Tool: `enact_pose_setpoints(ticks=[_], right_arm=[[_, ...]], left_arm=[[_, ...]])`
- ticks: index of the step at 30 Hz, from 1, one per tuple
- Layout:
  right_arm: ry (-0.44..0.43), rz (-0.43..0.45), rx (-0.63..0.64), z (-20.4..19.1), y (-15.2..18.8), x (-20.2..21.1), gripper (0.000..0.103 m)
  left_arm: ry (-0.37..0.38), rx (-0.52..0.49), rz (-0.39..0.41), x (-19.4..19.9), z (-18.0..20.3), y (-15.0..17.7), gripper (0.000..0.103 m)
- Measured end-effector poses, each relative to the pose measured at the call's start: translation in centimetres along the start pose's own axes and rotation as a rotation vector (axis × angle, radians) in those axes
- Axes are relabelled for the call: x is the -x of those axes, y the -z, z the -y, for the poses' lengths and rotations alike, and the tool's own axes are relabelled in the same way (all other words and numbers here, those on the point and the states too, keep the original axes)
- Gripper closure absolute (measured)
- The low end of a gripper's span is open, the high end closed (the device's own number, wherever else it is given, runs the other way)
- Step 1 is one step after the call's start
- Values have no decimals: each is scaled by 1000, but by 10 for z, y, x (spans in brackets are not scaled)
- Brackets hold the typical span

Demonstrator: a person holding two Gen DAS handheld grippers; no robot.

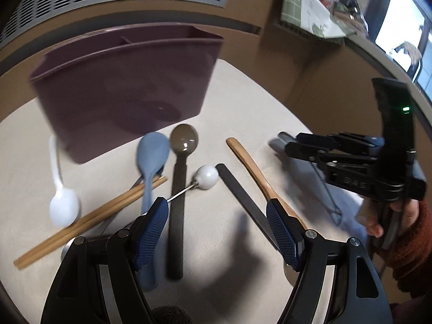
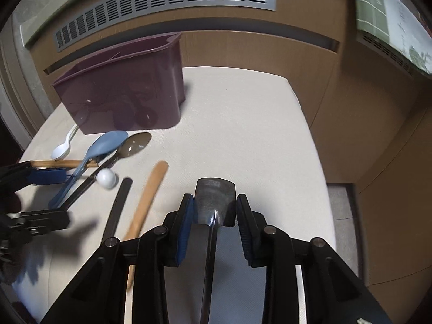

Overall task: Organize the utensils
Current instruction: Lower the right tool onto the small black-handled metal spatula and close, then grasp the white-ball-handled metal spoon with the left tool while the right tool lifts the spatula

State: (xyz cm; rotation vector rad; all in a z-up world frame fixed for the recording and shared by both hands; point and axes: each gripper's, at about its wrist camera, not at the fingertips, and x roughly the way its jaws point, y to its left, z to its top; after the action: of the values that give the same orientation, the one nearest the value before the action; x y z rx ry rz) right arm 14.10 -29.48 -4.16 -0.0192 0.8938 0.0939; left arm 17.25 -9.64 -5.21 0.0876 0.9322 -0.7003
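Note:
A dark purple utensil caddy (image 1: 127, 89) (image 2: 127, 89) stands at the back of the cream table. In front of it lie a white spoon (image 1: 63, 205), a blue spoon (image 1: 151, 159), a brown spoon with a black handle (image 1: 183, 137), wooden chopsticks (image 1: 89, 221), a white ball-tipped metal utensil (image 1: 206, 176), a black flat stick (image 1: 243, 202) and a wooden spoon (image 1: 253, 170). My left gripper (image 1: 217, 216) is open above them. My right gripper (image 2: 214, 210) is shut on a metal utensil handle (image 2: 214, 197), held above the table right of the pile.
The table (image 2: 243, 124) ends at a rounded right corner. A wood panel wall with a grey vent (image 2: 167, 2) runs behind. A shelf with clutter (image 1: 324, 8) is at the far right.

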Motion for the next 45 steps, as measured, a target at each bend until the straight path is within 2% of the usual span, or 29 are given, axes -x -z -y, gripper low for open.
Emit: enact_pose_setpoints(ticks=[4, 9, 13, 19, 20, 21, 23, 27, 30, 33, 34, 40, 41, 43, 45], right_arm=[[-26, 18, -22, 14, 7, 3, 74], [-26, 45, -26, 21, 14, 8, 74], [-26, 63, -27, 19, 14, 10, 74], [-31, 76, -38, 20, 15, 11, 74], [-29, 80, -39, 20, 15, 12, 74], [-27, 83, -39, 20, 15, 12, 74], [-19, 90, -36, 20, 16, 14, 74], [-21, 91, -31, 19, 15, 14, 74], [-30, 87, -32, 18, 15, 12, 74], [-31, 85, -37, 18, 15, 12, 74], [-28, 87, -37, 18, 15, 13, 74], [-13, 97, -33, 19, 16, 17, 74], [-13, 98, -34, 19, 16, 17, 74], [-13, 103, -36, 19, 16, 18, 74], [-13, 109, -37, 19, 16, 21, 74]], left_arm=[[-65, -48, -30, -18, 5, -5, 28], [-67, -30, -39, -21, -2, -10, 28], [-112, -110, -74, -24, 7, -9, 28], [-132, -145, -97, -21, 8, -6, 28], [-136, -153, -96, -22, 9, -7, 31], [-125, -158, -91, -19, 10, -7, 39], [-67, -170, -55, -8, 19, -6, 45], [-56, -212, 35, 12, 27, -20, 46], [-46, -248, -1, 4, 29, -35, 56], [-93, -295, -65, -19, 33, -43, 68], [-105, -302, -85, -26, 33, -46, 69], [-143, -273, -139, -41, 23, -47, 71], [-157, -265, -120, -41, 22, -47, 79], [-168, -220, -97, -36, 18, -47, 80], [-146, -155, -27, -15, 14, -47, 80]])
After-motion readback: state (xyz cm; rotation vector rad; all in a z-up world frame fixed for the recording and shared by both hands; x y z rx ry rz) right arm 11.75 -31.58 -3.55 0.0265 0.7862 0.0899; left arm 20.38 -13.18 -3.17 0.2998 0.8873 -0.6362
